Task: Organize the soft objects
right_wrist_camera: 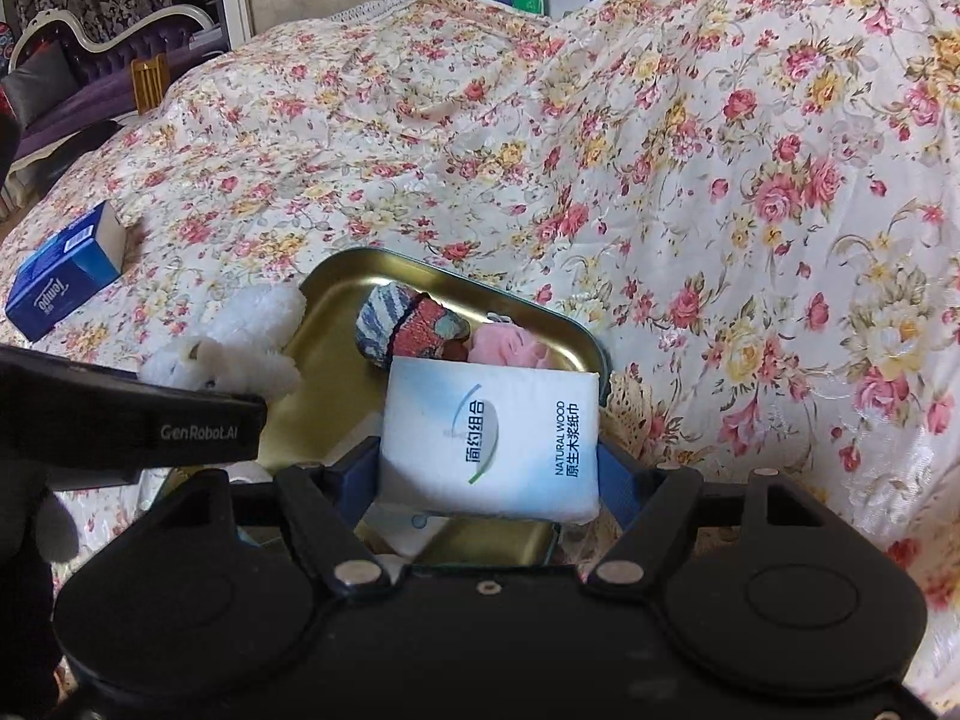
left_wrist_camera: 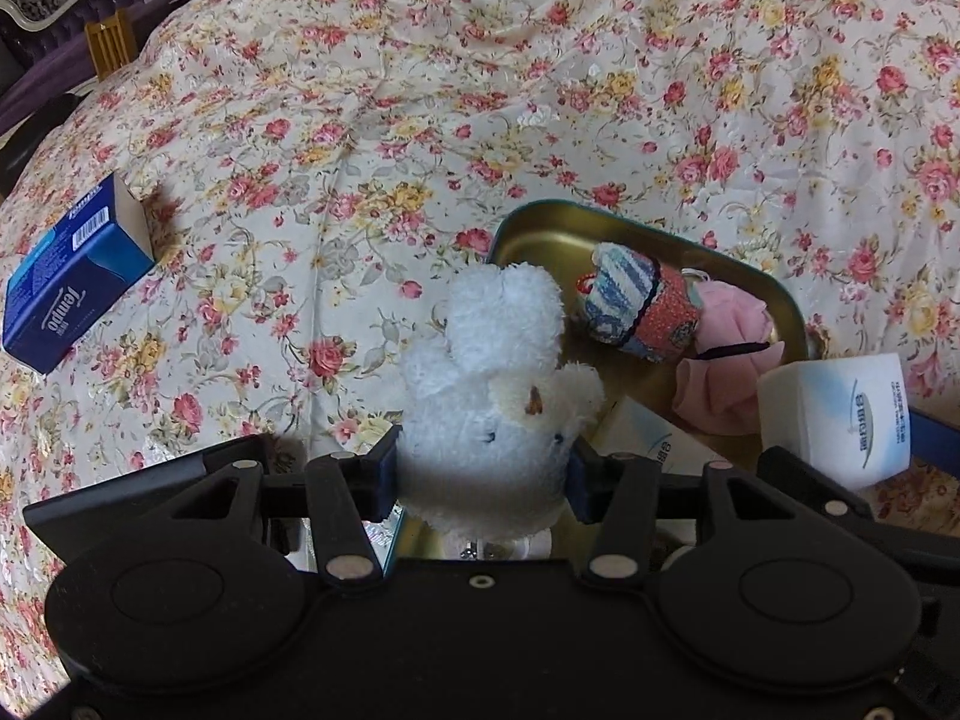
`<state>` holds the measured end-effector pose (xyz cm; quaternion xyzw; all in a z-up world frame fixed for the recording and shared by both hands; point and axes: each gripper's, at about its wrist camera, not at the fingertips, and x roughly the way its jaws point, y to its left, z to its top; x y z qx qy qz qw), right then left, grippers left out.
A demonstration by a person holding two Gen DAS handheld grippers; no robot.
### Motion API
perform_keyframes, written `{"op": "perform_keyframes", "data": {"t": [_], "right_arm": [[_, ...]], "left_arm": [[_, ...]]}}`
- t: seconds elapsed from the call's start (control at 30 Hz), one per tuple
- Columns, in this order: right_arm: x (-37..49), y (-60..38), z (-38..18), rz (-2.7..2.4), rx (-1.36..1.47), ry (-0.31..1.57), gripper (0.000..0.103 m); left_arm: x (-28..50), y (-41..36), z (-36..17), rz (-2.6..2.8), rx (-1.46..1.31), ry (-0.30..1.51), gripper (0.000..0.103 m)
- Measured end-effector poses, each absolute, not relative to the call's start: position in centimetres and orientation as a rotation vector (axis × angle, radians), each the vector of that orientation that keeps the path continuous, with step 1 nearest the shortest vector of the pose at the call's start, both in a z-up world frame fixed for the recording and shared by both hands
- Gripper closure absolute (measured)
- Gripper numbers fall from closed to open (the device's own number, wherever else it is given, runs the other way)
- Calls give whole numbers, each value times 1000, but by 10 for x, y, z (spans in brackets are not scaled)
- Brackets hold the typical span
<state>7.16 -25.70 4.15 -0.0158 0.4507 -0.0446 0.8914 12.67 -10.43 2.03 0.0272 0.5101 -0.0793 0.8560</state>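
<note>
My left gripper (left_wrist_camera: 483,468) is shut on a white plush bunny (left_wrist_camera: 498,372), pads pressing its head from both sides, over the near left end of a gold metal tin (left_wrist_camera: 600,228). In the tin lie a rolled patterned sock (left_wrist_camera: 642,306) and a pink cloth bundle (left_wrist_camera: 732,348). My right gripper (right_wrist_camera: 486,474) is shut on a white tissue pack (right_wrist_camera: 492,444), held above the tin's (right_wrist_camera: 336,312) near end. The bunny (right_wrist_camera: 240,342) shows at the tin's left, beside the left gripper's finger (right_wrist_camera: 180,420). Another white pack (left_wrist_camera: 654,438) lies partly hidden below.
A floral bedspread (right_wrist_camera: 720,150) covers the whole bed. A blue Tempo tissue box (left_wrist_camera: 72,276) lies on it to the far left. Beyond the bed at the back left stand a purple sofa (right_wrist_camera: 120,48) and a wooden chair (right_wrist_camera: 150,81).
</note>
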Motion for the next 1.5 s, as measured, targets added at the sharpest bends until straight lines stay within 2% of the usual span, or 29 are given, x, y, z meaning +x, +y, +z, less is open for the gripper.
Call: {"op": "perform_keyframes", "data": {"t": [0.27,0.43,0.53,1.03,1.4,1.5], "right_arm": [[82,-258,30,-94,-32,966,30],[86,-260,29,-95,-23,970,29],[86,-260,29,-97,-23,970,29],[78,-249,46,-64,-27,925,31],[25,-239,58,-82,-12,884,30],[9,-233,57,-80,-15,876,30]], "left_arm": [[131,-106,17,-167,56,1075,49],[132,-105,21,-181,47,1056,34],[132,-104,25,-185,41,1044,28],[100,-69,41,-82,35,965,28],[46,-48,44,-40,10,926,27],[30,-43,43,-22,0,917,24]]}}
